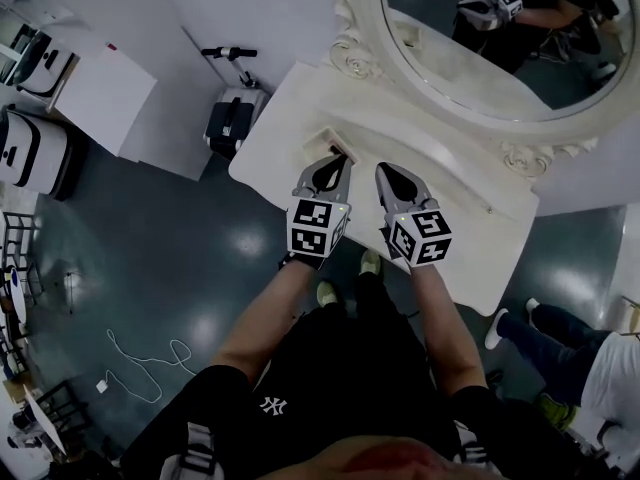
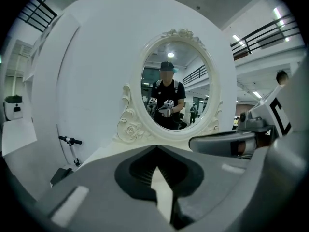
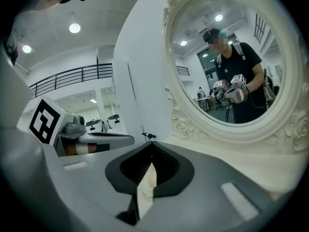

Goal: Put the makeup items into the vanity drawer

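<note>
Dark glossy floor (image 1: pixel 150 258): fills the left and bottom of the head view.
Cream vanity table with a flat wooden top (image 1: pixel 290 118) (image 2: pixel 111 151) (image 3: pixel 270 173): upper centre of the head view, running diagonally to the right; its drawer cannot be made out.
Oval mirror in a carved cream frame (image 1: pixel 470 68) (image 2: pixel 176 86) (image 3: pixel 231 66): upright at the table's back, upper right, reflecting the person and both grippers.
Grey folded scooter (image 1: pixel 232 108) (image 2: pixel 67 141): on the floor just left of the table.
Left gripper (image 1: pixel 340 156) (image 2: pixel 155 148) (image 3: pixel 96 139): centre frame over the tabletop; jaw tips meet, nothing between them.
Right gripper (image 1: pixel 385 168) (image 3: pixel 152 153) (image 2: pixel 227 141): just beside it on the right; tips together, empty.
</note>
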Action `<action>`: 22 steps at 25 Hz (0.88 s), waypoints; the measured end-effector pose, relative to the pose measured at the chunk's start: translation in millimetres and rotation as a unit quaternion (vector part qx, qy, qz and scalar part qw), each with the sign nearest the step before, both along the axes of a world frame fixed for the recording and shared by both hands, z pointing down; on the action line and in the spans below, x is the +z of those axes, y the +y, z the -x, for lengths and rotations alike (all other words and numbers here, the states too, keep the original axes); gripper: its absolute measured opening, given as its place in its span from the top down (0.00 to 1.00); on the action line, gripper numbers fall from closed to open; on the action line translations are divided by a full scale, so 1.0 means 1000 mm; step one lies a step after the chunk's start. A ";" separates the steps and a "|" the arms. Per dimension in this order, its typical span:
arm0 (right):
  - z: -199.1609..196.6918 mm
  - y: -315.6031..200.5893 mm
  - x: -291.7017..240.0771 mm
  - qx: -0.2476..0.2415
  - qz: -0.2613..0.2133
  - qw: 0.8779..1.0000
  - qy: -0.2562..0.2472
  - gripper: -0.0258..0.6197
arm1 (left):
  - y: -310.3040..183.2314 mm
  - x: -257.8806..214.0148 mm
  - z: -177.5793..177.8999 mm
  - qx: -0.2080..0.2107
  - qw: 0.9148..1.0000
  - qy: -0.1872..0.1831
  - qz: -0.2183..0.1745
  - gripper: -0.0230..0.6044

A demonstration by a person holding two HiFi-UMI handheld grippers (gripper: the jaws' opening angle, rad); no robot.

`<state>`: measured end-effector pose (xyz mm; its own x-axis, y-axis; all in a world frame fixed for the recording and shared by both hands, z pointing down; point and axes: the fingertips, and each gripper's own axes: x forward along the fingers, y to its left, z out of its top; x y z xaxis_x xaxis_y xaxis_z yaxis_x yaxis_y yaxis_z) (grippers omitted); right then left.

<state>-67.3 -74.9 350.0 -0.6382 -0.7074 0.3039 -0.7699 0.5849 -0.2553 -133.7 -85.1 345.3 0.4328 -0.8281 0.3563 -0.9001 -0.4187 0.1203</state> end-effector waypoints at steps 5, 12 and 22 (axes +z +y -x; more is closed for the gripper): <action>0.004 0.011 -0.023 0.004 -0.017 1.000 -0.006 0.93 | 0.017 -0.021 -0.005 0.010 1.000 0.022 0.000 0.96; 0.005 0.023 -0.050 0.010 -0.041 0.999 -0.016 0.93 | 0.040 -0.041 -0.011 0.018 0.999 0.034 -0.005 0.96; 0.004 0.040 -0.067 0.033 -0.061 0.998 0.002 0.93 | 0.062 -0.059 0.001 0.017 0.998 0.054 -0.018 0.96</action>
<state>-71.2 -34.7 282.6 -0.5883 -0.7795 0.2153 -0.8084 0.5595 -0.1832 -134.3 -23.4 286.0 0.4955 -0.8232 0.2772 -0.8678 -0.4551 0.1997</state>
